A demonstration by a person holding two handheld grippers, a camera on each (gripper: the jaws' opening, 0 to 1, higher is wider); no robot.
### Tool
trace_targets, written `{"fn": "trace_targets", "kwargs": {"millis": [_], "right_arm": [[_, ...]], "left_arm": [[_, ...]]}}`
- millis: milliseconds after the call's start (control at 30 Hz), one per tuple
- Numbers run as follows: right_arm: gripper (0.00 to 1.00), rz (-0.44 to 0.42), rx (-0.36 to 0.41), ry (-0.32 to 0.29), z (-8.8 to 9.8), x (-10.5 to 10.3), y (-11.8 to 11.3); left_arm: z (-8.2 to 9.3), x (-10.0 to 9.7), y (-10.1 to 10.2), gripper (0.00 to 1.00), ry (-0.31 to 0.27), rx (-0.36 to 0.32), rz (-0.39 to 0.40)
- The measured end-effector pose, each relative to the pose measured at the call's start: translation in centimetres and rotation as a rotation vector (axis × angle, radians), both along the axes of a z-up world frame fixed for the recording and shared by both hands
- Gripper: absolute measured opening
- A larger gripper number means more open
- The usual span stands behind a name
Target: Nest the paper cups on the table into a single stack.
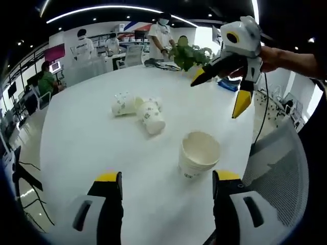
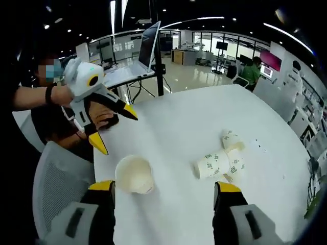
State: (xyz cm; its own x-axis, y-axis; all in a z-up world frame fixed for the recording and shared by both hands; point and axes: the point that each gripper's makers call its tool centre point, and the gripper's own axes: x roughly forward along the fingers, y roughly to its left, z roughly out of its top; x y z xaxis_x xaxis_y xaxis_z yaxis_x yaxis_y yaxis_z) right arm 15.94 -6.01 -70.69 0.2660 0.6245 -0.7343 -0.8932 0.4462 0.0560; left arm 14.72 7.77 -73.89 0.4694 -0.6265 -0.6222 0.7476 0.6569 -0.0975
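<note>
Both grippers, left gripper (image 1: 167, 191) and right gripper (image 2: 163, 199), are spread and empty. On the counter (image 1: 92, 148) an upright stack (image 1: 199, 153) stands; perhaps three loose cups (image 1: 140, 112) lie beyond. Paper is light, crushable: grip the wall gently.

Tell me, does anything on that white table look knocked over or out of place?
Yes. Several paper cups lie tipped on their sides in a loose cluster on the white table, while one cup stack stands upright, apart from them. Nothing looks spilled or crushed. The left gripper and right gripper are open and empty.
</note>
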Motion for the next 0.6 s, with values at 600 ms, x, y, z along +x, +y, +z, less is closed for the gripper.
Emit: {"fn": "trace_targets", "kwargs": {"millis": [600], "right_arm": [[0.82, -0.257, 0.072, -0.052, -0.1, -1.0, -4.6]], "left_arm": [[1.2, 6.4, -4.0, 0.76, -0.012, -0.025, 0.012]]}}
